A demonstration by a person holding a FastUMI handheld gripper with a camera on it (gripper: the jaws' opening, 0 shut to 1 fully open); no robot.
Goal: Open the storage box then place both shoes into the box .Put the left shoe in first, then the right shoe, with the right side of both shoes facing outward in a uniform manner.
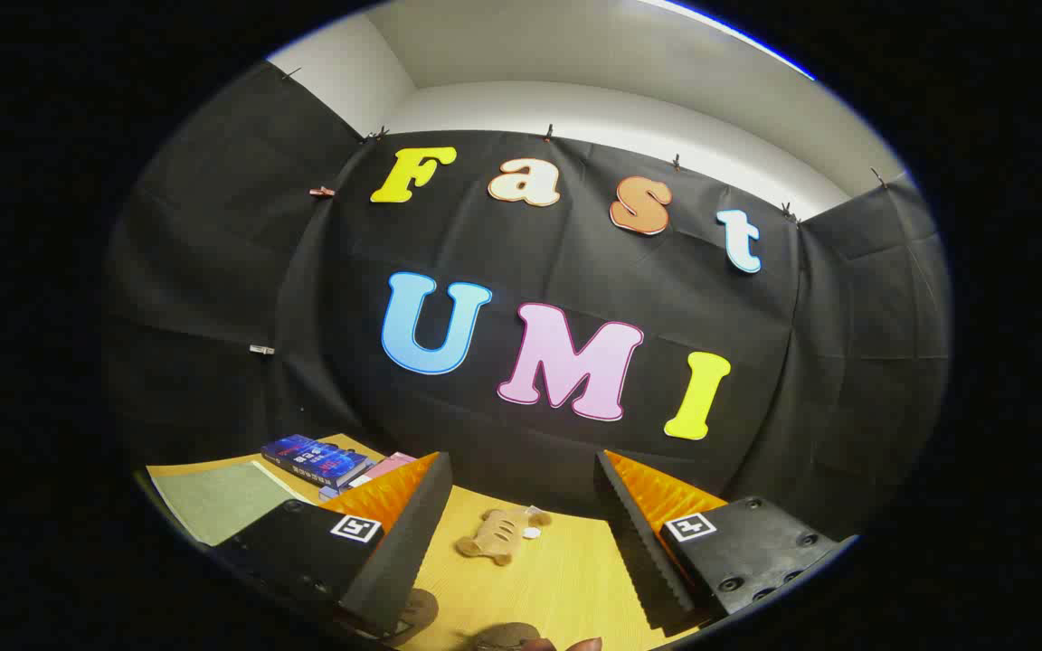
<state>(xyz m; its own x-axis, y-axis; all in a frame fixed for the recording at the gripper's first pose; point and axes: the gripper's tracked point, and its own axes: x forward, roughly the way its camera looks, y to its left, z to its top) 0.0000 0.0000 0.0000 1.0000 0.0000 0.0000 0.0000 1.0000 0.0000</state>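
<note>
- A pale green flat mat point(213, 502) lies on the light wooden counter point(566, 579), off to the left of the hand-held gripper's left finger.
- A dark blue book with printed covers point(317, 458) lies just beyond that mat, near the black cloth wall, with a pink flat item point(387, 467) touching its right side; what the pink item is cannot be told.
- The hand-held gripper point(521, 493) is held tilted upward, its two fingers spread wide apart and gripping nothing; a square black-and-white marker sits on each finger base.
- A small tan, strappy, sandal-like shoe point(496, 534) lies flat on the counter in the gap between the fingers, closer to the left one and touching neither.
- A small white round piece point(531, 533) sits just beside the shoe's right end.
- Close below the fingers, two dark brownish rounded shapes point(505, 636) show at the near side of the counter, one by the left finger's base and one nearer the middle; they are too cut off to identify.
- A fingertip of a person point(586, 644) shows just to the right of those shapes.
- Beyond the fingers the black cloth wall point(847, 362) hangs from clips, with a white wall point(575, 104) above it.
</note>
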